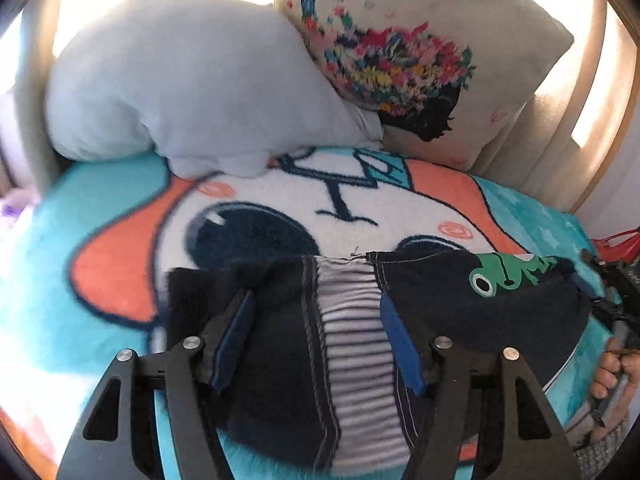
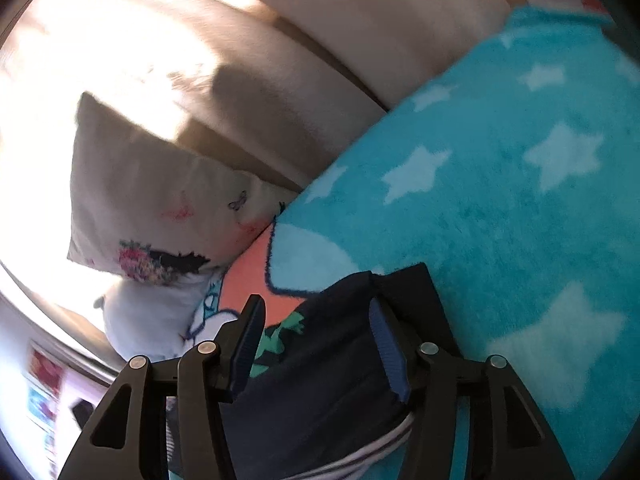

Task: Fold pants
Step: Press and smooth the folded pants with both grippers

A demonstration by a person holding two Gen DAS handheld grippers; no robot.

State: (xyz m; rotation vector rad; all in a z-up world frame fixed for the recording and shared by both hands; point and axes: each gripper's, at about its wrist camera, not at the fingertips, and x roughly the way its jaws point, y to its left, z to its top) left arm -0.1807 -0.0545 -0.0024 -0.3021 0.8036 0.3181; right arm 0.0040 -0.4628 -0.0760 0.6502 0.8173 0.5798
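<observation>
While the dark navy pants [image 1: 280,344] lie spread on a plush turquoise blanket [image 1: 56,280] covering the bed, their fleecy cloth shows a ribbed, grey-and-white striped waistband [image 1: 352,352] turned outward and a green frog print [image 1: 508,272] on one side. White stitching runs along the seams beside the stripes. In the left wrist view the left gripper [image 1: 316,320] hangs over the waistband with its jaws standing apart, the blue ridged pads [image 1: 400,344] on either side of the striped band and not pressing it. In the right wrist view the right gripper [image 2: 316,332] straddles a folded, rounded edge of the same dark cloth; its jaws are a little apart and the blue pads [image 2: 386,348] do not squeeze the fabric, though the cloth lies between them. The blanket is deep-piled, with pale stars [image 2: 560,156] and a large cartoon face in white, orange and dark blue. At the head of the bed, a soft pale-blue plush pillow [image 1: 192,80] leans beside a square cream cushion [image 1: 460,40] printed with bright flowers. A hand [image 1: 612,372] shows at the blanket's right edge.
</observation>
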